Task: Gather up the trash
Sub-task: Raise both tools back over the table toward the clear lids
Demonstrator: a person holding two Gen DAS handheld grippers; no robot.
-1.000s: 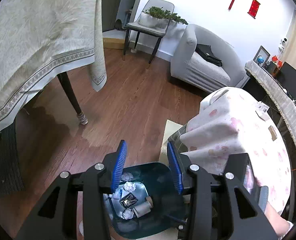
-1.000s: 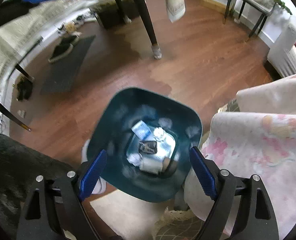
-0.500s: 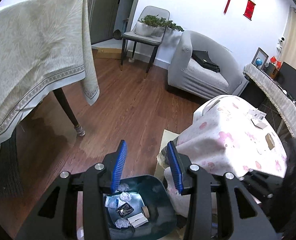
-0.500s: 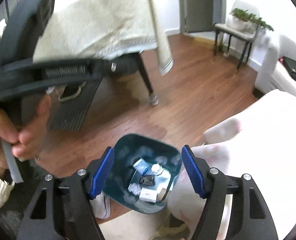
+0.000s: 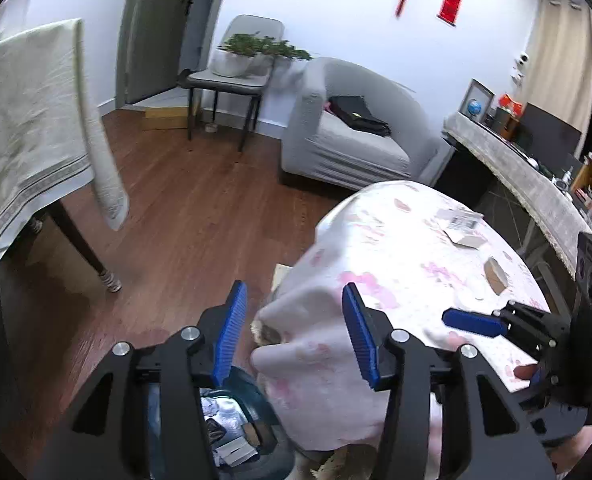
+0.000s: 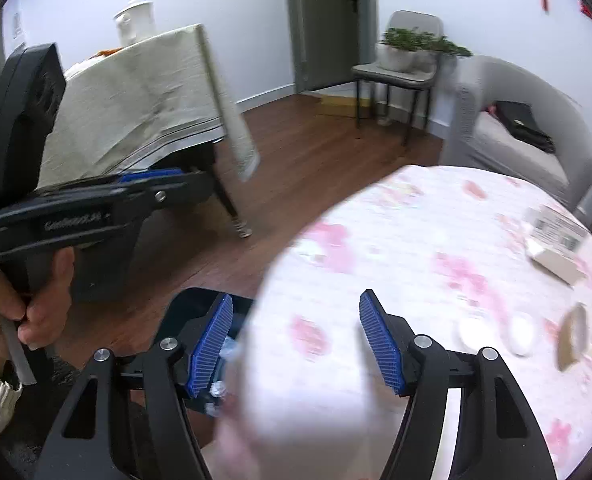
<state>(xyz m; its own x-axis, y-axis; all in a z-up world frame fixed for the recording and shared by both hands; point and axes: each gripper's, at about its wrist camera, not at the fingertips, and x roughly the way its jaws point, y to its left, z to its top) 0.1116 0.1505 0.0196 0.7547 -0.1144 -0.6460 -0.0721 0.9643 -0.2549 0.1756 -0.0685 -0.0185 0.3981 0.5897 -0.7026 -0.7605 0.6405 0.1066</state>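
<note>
A dark teal trash bin (image 5: 252,384) with crumpled paper and wrappers inside stands on the floor beside a round table with a pink floral cloth (image 5: 407,264); it also shows in the right wrist view (image 6: 200,304). On the table lie a labelled white box (image 6: 555,240), a brown cardboard scrap (image 6: 573,336) and small white pieces (image 6: 521,334). My left gripper (image 5: 294,334) is open and empty above the table's edge. My right gripper (image 6: 296,344) is open and empty over the table.
A table with a beige cloth (image 5: 24,128) stands to the left, its dark leg (image 5: 84,252) on the wood floor. A grey armchair (image 5: 351,136) and a chair holding a plant (image 5: 248,60) stand at the back. A sideboard (image 5: 515,172) runs along the right.
Both grippers have risen from above the bin and turned toward the round table. The bin has dropped to the bottom of both views. Both stay open.
</note>
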